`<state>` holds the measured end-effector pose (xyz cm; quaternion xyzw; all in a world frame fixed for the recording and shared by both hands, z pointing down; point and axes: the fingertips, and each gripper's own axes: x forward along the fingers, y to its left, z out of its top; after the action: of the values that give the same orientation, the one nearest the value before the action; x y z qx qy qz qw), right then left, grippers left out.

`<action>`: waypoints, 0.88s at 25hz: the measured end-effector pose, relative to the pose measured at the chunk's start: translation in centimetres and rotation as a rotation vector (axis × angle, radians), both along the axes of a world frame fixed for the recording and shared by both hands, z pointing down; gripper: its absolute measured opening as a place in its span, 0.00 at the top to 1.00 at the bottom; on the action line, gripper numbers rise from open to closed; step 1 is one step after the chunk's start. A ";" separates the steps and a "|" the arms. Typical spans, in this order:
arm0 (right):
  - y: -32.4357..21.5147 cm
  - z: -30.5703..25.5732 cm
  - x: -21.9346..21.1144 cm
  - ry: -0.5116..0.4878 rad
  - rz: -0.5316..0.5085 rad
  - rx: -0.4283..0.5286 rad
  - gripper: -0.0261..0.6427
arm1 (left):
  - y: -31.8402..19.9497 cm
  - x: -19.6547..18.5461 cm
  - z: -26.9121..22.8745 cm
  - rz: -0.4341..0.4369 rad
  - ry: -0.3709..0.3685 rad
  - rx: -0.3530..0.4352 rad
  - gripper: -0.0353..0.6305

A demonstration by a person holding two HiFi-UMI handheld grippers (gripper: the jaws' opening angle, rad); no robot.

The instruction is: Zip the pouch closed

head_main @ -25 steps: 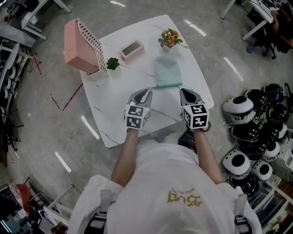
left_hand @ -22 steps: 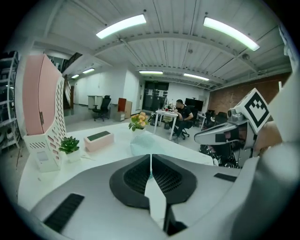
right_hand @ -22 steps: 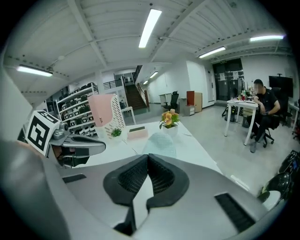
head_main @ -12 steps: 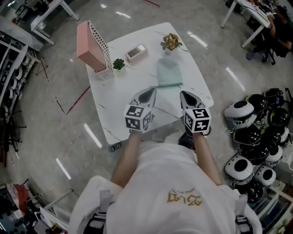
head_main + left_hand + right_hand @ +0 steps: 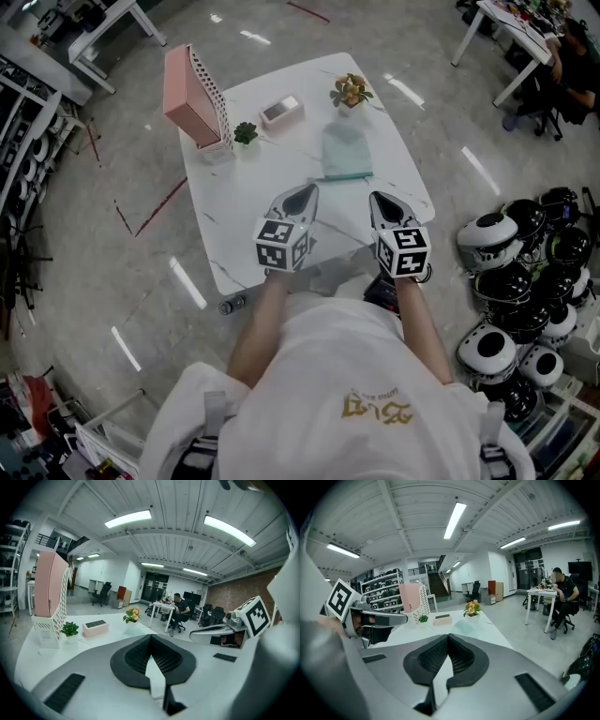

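Observation:
A pale mint pouch (image 5: 345,153) lies flat on the white marble table (image 5: 239,225), toward its far right side; it shows faintly in the right gripper view as the pouch (image 5: 465,626). My left gripper (image 5: 306,194) is shut and empty, held above the table's near edge, short of the pouch. My right gripper (image 5: 380,200) is shut and empty too, beside it on the right. Both tips point toward the pouch without touching it. The shut jaw tips of the left gripper (image 5: 150,637) and the right gripper (image 5: 448,636) hold nothing.
A pink file holder (image 5: 192,97) stands at the table's far left, with a small green plant (image 5: 245,133) and a pink box (image 5: 280,110) beside it. A flower pot (image 5: 350,90) sits behind the pouch. Black-and-white helmets (image 5: 511,272) are piled on the floor at right.
Both grippers have drawn back from the pouch and risen toward me. The left gripper's jaws have shut. The pouch stays on the table.

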<state>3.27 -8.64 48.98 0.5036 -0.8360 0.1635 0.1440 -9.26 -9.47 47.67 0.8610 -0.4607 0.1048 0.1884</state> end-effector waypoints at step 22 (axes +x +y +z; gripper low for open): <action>-0.1 0.5 -0.5 0.004 -0.010 -0.022 0.94 | -0.2 -1.1 0.3 -0.028 0.006 -0.007 0.92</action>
<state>2.79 -8.72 49.46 0.4981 -0.8364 0.1709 0.1519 -10.32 -9.67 48.00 0.8540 -0.4717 0.1013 0.1944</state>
